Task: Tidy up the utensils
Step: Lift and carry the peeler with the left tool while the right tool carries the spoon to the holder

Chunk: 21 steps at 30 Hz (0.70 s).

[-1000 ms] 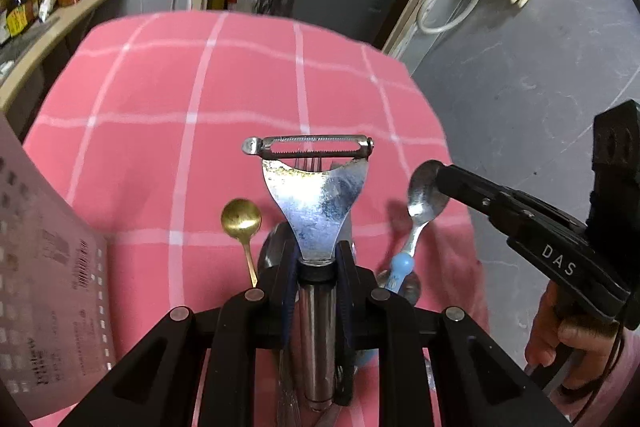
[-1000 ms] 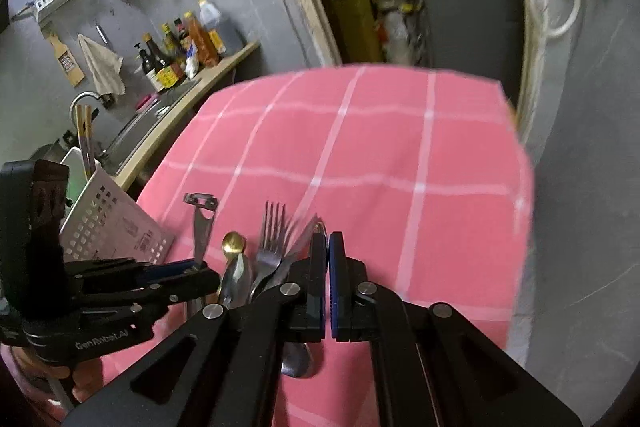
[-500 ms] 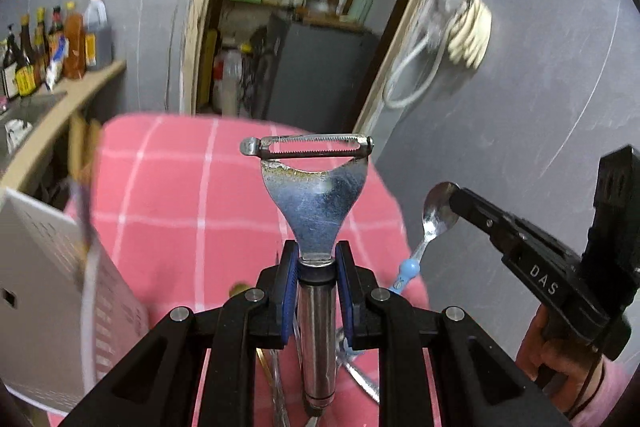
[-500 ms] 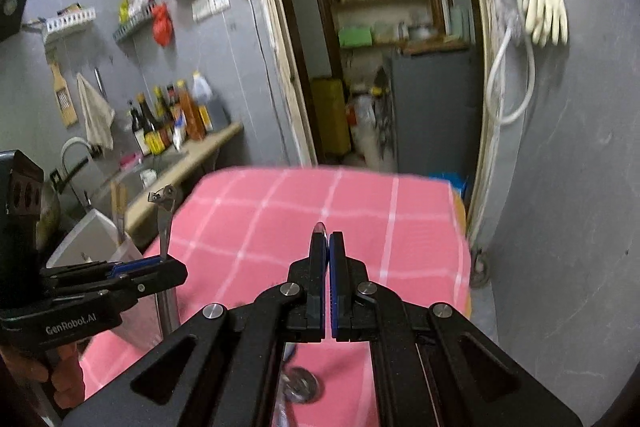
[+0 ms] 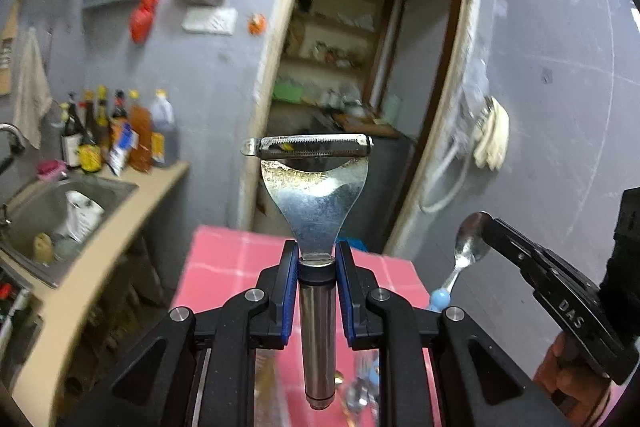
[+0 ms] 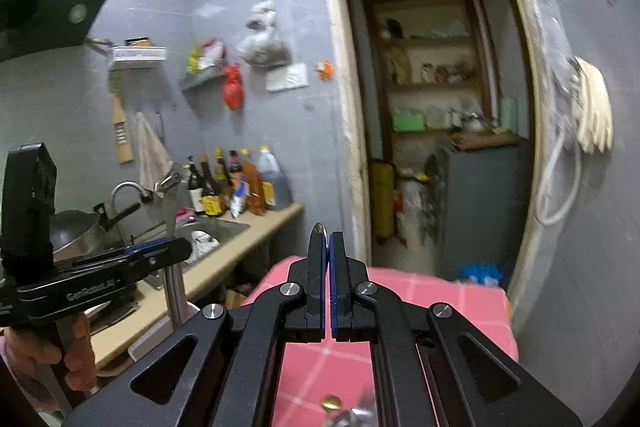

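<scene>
My left gripper is shut on a steel Y-shaped peeler, held upright high above the pink checked table. It also shows in the right wrist view, held by the left gripper. My right gripper is shut on a spoon; only a thin edge of it shows between the pads. In the left wrist view the spoon, with a blue bead on its handle, hangs from the right gripper. Remaining utensils lie blurred on the table below.
A kitchen counter with a steel sink and several sauce bottles runs along the left. A doorway with shelves lies ahead. A gold spoon bowl lies on the table under the right gripper.
Both grippers have risen and tilted up from the table, each carrying its utensil. The white basket on the left has dropped out of view.
</scene>
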### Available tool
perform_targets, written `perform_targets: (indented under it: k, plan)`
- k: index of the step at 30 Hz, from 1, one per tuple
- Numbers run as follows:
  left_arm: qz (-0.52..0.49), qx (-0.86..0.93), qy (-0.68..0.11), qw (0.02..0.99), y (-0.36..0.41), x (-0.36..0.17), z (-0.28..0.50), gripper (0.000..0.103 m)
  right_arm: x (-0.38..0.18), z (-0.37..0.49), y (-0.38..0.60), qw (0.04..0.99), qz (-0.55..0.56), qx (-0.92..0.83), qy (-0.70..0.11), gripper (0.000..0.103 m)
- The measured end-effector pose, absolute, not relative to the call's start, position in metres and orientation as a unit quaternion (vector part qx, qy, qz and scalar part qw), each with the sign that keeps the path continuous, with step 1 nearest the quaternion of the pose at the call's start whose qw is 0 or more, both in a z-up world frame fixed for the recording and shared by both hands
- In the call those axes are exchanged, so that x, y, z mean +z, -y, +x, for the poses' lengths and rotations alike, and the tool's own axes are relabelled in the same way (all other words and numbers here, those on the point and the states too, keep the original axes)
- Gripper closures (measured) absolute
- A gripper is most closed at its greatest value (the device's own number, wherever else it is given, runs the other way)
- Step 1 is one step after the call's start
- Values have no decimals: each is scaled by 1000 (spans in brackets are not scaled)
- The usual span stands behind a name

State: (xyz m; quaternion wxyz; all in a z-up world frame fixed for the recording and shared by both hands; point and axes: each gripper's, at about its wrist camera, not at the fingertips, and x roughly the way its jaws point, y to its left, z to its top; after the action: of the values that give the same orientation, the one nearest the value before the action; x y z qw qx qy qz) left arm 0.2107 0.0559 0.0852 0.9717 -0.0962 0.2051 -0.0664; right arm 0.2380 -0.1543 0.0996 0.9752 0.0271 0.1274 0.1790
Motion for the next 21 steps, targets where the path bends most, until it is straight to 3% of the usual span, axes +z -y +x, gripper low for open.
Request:
perform_targets:
  k: [7, 21]
  plan:
    - [-107, -42, -173, 978, -87, 70, 199, 86, 94, 227, 94, 970, -11, 209, -123, 101]
    - [-106, -44, -207, 972, -105, 11, 194, 85, 37, 224, 37, 955, -82, 211, -192, 101]
